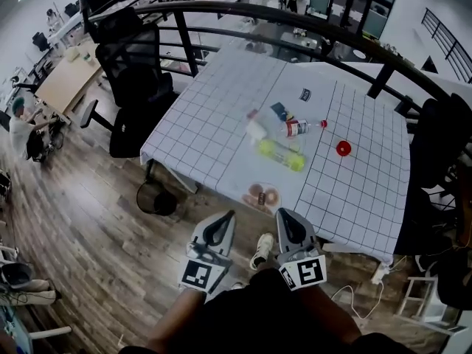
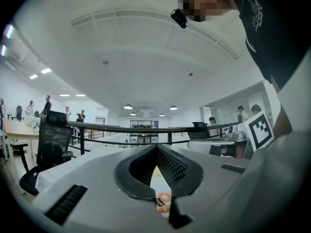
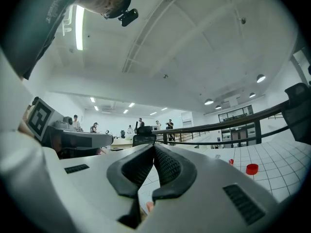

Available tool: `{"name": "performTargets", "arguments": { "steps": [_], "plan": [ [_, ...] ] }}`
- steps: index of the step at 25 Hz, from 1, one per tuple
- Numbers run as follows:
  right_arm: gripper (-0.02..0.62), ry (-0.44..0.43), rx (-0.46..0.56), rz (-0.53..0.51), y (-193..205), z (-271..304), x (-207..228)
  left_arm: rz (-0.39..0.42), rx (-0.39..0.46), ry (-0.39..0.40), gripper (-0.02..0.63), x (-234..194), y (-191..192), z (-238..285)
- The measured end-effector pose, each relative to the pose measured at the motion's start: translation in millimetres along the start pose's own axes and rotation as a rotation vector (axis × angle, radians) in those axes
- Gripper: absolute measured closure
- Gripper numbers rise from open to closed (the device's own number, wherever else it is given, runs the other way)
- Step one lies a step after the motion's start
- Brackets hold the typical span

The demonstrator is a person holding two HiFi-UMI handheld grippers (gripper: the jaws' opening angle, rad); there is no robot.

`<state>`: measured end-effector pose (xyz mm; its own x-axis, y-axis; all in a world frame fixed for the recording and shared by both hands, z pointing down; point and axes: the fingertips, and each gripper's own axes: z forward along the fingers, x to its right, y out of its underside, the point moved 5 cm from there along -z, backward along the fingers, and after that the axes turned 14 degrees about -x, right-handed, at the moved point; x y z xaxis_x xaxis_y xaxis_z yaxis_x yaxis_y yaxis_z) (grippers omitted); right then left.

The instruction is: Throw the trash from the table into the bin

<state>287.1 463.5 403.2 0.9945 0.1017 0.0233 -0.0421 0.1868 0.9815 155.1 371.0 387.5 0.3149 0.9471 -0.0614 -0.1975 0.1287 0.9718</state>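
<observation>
Trash lies on the white gridded table [image 1: 214,124]: a clear pack of donuts [image 1: 263,195] at the near edge, a yellow-green bottle [image 1: 282,155], a white container [image 1: 256,130], a clear bottle with a red label [image 1: 302,127], a red cap [image 1: 343,148], a blue packet [image 1: 279,110] and a small dark packet [image 1: 305,94]. A black bin [image 1: 155,198] stands on the floor by the table's near left corner. My left gripper [image 1: 228,214] and right gripper [image 1: 281,212] hover side by side just short of the table edge, both shut and empty. The donut pack [image 2: 163,200] shows past the left gripper [image 2: 156,149]. Right of the right gripper [image 3: 154,147] lies the red cap [image 3: 251,169].
Black office chairs [image 1: 136,80] stand left of the table, and another dark chair [image 1: 435,139] stands at its right. A curved black railing [image 1: 280,17] runs behind. Cables and a power strip [image 1: 380,271] lie on the wooden floor at right. A person [image 1: 22,127] sits far left.
</observation>
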Motion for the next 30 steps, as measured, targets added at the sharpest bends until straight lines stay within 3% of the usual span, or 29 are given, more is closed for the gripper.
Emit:
{"name": "performTargets", "arguments": {
  "steps": [9, 15, 18, 24, 30],
  "plan": [
    [0.574, -0.022, -0.044, 0.012, -2.9, 63.6, 70.2, 0.001, -0.058, -0.001, 0.588, -33.7, -15.1, 93.9],
    [0.574, -0.032, -0.064, 0.006, 4.2, 98.2, 102.4, 0.026, -0.104, -0.015, 0.588, -61.5, -11.5, 129.2],
    [0.574, -0.030, -0.052, -0.016, -1.8, 115.6, 110.5, 0.036, -0.131, -0.008, 0.588, -75.9, -2.4, 141.8],
    [0.574, -0.090, -0.156, -0.014, 14.9, 147.9, 110.2, 0.037, -0.161, 0.037, 0.588, -100.8, 5.5, 161.9],
    [0.574, -0.008, -0.187, -0.015, 16.8, 167.4, 106.5, 0.017, -0.152, 0.085, 0.588, -119.8, 4.1, 179.6]
  ]
}}
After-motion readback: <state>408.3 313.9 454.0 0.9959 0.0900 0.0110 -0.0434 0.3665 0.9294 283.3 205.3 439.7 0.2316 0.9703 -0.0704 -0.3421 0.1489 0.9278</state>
